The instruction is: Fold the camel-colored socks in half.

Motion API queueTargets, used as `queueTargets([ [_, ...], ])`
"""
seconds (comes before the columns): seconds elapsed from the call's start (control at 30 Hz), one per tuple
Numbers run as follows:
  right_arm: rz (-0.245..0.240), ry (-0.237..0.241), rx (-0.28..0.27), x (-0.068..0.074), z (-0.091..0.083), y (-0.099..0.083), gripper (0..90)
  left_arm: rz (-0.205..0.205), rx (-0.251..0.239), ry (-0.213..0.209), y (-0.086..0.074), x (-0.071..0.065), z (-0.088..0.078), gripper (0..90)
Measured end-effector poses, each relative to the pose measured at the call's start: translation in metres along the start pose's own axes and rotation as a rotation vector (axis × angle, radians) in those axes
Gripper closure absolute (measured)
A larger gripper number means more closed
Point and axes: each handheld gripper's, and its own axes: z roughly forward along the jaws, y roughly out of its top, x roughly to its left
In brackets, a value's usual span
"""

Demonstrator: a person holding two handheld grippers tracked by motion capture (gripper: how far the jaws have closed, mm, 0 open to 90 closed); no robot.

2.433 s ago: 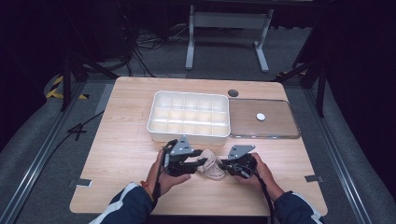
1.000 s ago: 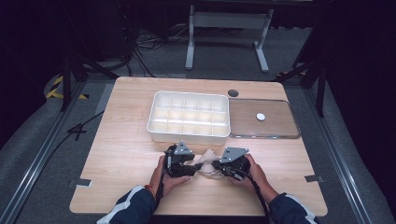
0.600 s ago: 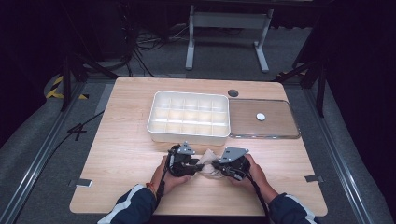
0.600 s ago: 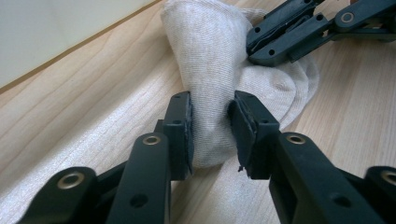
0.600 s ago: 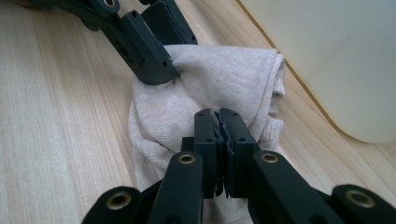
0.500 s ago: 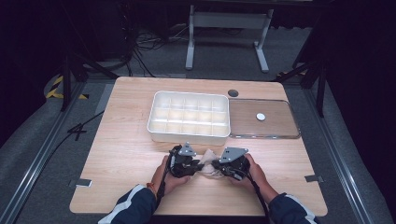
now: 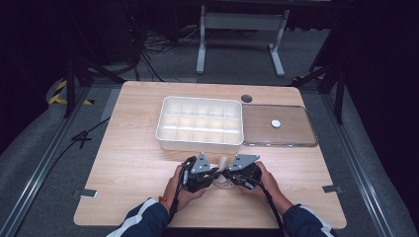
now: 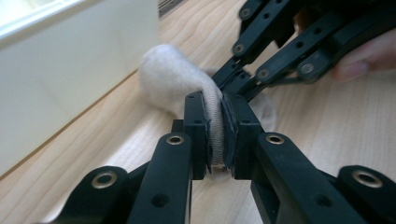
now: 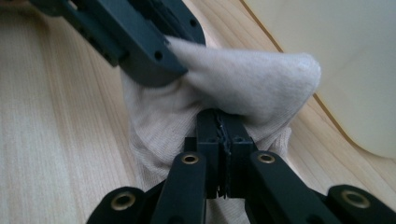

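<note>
Both clamped: left hand-held gripper and right hand-held gripper pinch sock between them.

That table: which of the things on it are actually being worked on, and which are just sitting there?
In use:
- cream sock, pinched by both tools
- left gripper, shut on it
- right gripper, shut on it

Lying about:
- white divided tray, beside the sock
- clear lid with a white knob
</note>
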Motion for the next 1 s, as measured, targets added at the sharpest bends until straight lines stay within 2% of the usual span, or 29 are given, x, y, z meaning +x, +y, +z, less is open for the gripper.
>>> queueTargets([
  [0.17, -0.009, -0.002, -0.016, 0.003, 0.002, 0.001, 88.1, -0.023, -0.013, 0.004, 0.000, 0.001, 0.000, 80.9],
  [0.27, -0.005, -0.001, -0.022, 0.002, 0.003, 0.001, 86.5, -0.017, -0.002, 0.012, 0.000, 0.000, 0.001, 81.6],
  [0.3, 0.002, 0.010, -0.028, 0.001, 0.002, 0.000, 82.6, -0.016, 0.001, 0.016, 0.000, 0.000, 0.001, 81.9],
  [0.37, 0.024, 0.005, -0.036, -0.002, -0.002, -0.001, 68.2, -0.010, 0.011, 0.025, 0.000, 0.001, 0.000, 82.4],
  [0.4, 0.033, 0.006, -0.033, -0.003, -0.004, -0.001, 67.4, -0.018, 0.009, 0.026, 0.000, 0.001, 0.000, 82.5],
  [0.47, 0.032, -0.003, -0.035, -0.005, -0.007, -0.003, 67.9, -0.018, 0.012, 0.032, 0.001, 0.002, -0.002, 82.6],
  [0.57, 0.058, 0.015, -0.038, -0.011, -0.018, -0.008, 77.9, -0.016, 0.012, 0.032, 0.001, 0.003, -0.003, 82.6],
  [0.63, 0.065, 0.018, -0.013, -0.011, -0.014, -0.010, 82.5, -0.030, 0.001, 0.025, 0.002, 0.003, -0.001, 82.5],
  [0.7, 0.062, 0.025, -0.010, -0.008, -0.009, -0.010, 85.2, -0.017, -0.001, 0.026, 0.003, 0.000, 0.000, 82.3],
  [0.8, 0.052, 0.022, -0.007, -0.006, -0.007, -0.008, 86.2, -0.001, -0.001, 0.023, 0.004, -0.004, 0.002, 81.7],
  [0.9, 0.049, 0.012, -0.012, -0.004, -0.006, -0.008, 85.7, 0.035, 0.022, 0.016, 0.005, -0.010, 0.010, 81.6],
  [1.0, 0.060, 0.014, -0.023, -0.005, -0.006, -0.010, 82.6, 0.036, 0.028, 0.016, 0.004, -0.011, 0.012, 81.6],
])
